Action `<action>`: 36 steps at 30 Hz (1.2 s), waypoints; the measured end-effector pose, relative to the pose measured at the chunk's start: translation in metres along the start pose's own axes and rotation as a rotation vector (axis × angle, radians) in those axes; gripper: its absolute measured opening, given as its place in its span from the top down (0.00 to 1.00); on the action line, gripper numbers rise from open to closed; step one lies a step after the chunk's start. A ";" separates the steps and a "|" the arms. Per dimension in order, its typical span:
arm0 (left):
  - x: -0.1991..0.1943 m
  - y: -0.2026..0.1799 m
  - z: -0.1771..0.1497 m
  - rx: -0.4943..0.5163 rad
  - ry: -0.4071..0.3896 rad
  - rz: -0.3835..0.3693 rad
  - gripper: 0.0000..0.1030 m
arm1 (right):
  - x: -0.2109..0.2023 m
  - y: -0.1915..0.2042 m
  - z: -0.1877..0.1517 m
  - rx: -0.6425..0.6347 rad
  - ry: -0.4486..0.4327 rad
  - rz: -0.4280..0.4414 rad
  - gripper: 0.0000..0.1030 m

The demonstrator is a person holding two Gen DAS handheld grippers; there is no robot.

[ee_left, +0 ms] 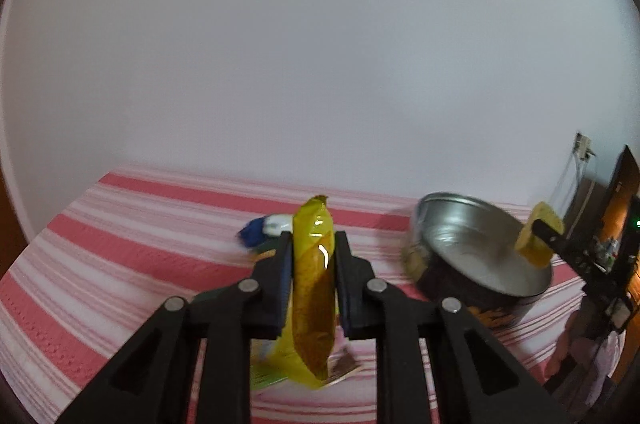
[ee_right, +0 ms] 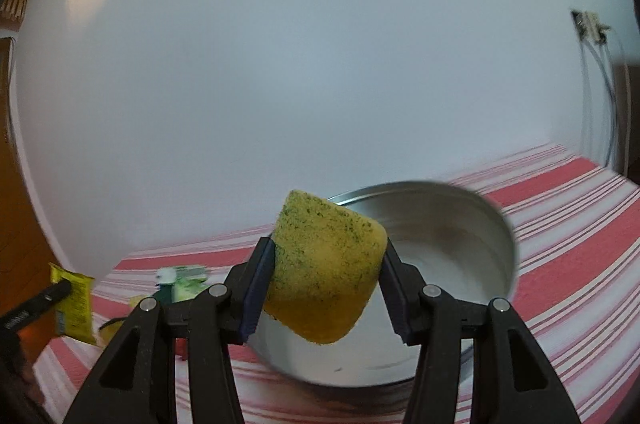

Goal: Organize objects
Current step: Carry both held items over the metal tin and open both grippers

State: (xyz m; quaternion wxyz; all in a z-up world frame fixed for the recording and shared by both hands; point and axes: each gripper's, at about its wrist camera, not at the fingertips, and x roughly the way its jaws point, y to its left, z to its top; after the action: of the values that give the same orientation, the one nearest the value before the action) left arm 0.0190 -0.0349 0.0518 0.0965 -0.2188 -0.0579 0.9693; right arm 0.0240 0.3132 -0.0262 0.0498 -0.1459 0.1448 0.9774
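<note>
Left wrist view: the left gripper (ee_left: 313, 264) is clenched on a yellow packet (ee_left: 314, 288), lifted clear of the striped cloth (ee_left: 120, 256), probably bound for the metal tin (ee_left: 476, 260) at three o'clock.

Right wrist view: the right gripper (ee_right: 326, 276) grasps a yellow sponge (ee_right: 326, 264), held just before the tin's mouth, likely for dropping in.

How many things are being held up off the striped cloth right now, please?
2: a yellow snack packet pinched in the left tool, and a yellow sponge gripped in the right tool above the metal tin. Other packets lie on the cloth.
</note>
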 end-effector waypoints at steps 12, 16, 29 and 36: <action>0.064 -0.129 0.010 0.066 0.033 -0.274 0.83 | 0.014 -0.060 0.008 -0.116 0.024 -0.198 0.48; 0.098 -0.174 0.001 0.107 0.079 -0.348 0.83 | 0.025 -0.068 0.009 -0.133 0.055 -0.213 0.48; 0.151 -0.213 -0.032 0.112 0.241 -0.400 0.71 | 0.027 -0.058 0.000 -0.163 0.130 -0.187 0.33; 0.137 -0.197 -0.027 0.058 0.172 -0.362 0.26 | 0.011 -0.050 -0.002 -0.136 0.075 -0.187 0.27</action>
State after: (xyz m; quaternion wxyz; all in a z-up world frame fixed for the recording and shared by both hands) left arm -0.0587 0.1884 0.0015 0.2802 -0.2840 -0.0599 0.9150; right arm 0.0209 0.3606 -0.0452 0.1255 -0.1984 0.0655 0.9699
